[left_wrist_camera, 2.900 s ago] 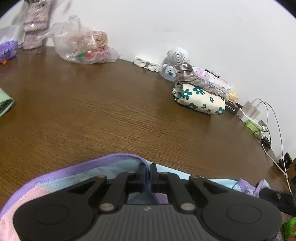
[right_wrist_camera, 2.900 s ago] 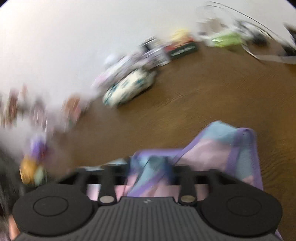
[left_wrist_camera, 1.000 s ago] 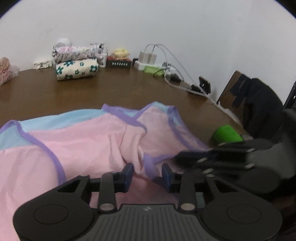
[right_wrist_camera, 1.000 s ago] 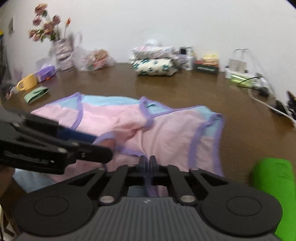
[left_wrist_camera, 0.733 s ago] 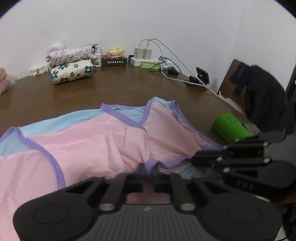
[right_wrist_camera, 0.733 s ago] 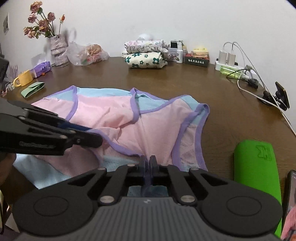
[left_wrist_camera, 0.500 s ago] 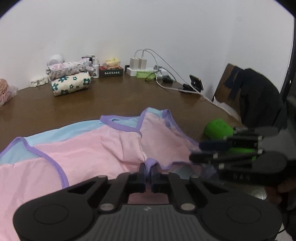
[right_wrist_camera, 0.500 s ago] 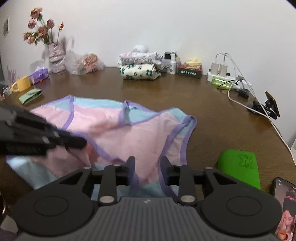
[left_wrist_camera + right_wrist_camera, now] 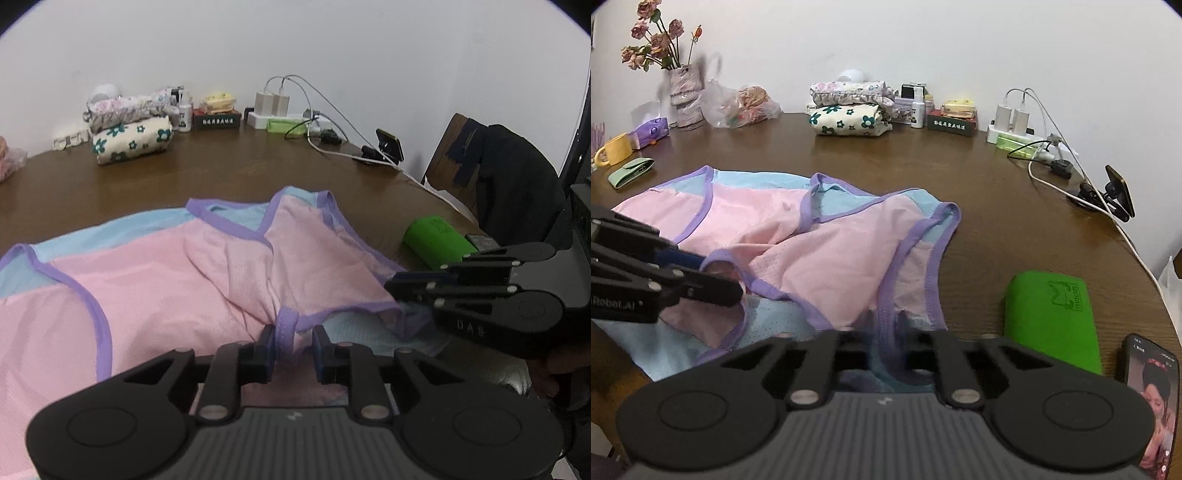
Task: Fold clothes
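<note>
A pink and light-blue sleeveless garment [image 9: 831, 236] with purple trim lies spread on the brown table [image 9: 990, 206], its near edge bunched up. My right gripper [image 9: 886, 354] is at that near edge, shut on a strip of purple hem [image 9: 884, 328]. In the left wrist view the right gripper [image 9: 397, 290] comes in from the right, pinching the cloth. My left gripper [image 9: 294, 347] is opening, with a fold of purple hem [image 9: 284, 328] standing loose between its jaws. The right wrist view shows the left gripper [image 9: 720, 275] at the garment's [image 9: 166, 280] left near corner.
A green case [image 9: 1049, 317] and a lit phone [image 9: 1148, 387] lie by the right edge. Folded clothes [image 9: 849, 110], a power strip with cables [image 9: 1019, 136] and a vase [image 9: 685, 92] line the far wall. A chair with a dark jacket [image 9: 509, 177] stands on the right.
My right gripper opened and shut again on the purple hem nearer the garment's right side. My left gripper shut on the hem fold, then parted. Both barely shifted.
</note>
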Tool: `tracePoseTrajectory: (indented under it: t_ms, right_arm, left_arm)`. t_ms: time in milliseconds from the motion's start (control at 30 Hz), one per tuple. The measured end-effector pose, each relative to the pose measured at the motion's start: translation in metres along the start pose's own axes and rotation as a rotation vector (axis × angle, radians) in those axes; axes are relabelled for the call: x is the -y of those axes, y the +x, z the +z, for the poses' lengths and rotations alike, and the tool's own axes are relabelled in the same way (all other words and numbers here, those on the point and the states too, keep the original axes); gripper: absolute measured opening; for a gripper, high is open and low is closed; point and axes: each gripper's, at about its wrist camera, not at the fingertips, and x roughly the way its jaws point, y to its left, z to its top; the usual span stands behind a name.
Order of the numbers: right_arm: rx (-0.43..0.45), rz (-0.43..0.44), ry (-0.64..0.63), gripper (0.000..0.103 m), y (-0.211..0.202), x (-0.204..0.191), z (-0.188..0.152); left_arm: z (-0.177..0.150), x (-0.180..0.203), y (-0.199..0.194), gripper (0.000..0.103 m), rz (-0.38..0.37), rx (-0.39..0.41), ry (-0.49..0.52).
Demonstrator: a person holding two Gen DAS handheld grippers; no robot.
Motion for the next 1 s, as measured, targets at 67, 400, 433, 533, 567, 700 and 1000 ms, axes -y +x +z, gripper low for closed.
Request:
tracePoseTrajectory:
  t_ms: [67, 400, 433, 533, 567, 700, 1000]
  right_arm:
    - [0.002, -0.028, 0.019, 0.003, -0.002, 0.004, 0.001]
    - [0.029, -0.035, 0.067, 0.029, 0.005, 0.009, 0.023]
    - [0.034, -0.033, 0.081, 0.028, 0.012, 0.010, 0.029]
    - [-0.001, -0.028, 0.116, 0.019, 0.041, 0.009, 0.044]
    - [-0.013, -0.026, 0.125, 0.012, 0.049, 0.008, 0.045]
    - [-0.004, -0.041, 0.145, 0.001, 0.056, 0.007, 0.042]
    - [0.020, -0.061, 0.241, 0.007, 0.053, 0.021, 0.051]
  left_arm:
    - [-0.002, -0.001, 0.002, 0.018, 0.006, -0.008, -0.001]
    - [-0.004, -0.003, 0.002, 0.020, -0.005, 0.003, 0.001]
    - [-0.005, -0.003, 0.002, 0.020, -0.005, 0.004, 0.002]
    - [-0.005, -0.002, 0.002, 0.020, -0.004, 0.002, 0.006]
    - [-0.005, -0.002, 0.002, 0.020, -0.004, 0.002, 0.009]
    - [-0.006, -0.003, 0.002, 0.020, -0.008, 0.006, 0.009]
    - [-0.006, -0.007, 0.002, 0.020, -0.019, 0.010, 0.014]
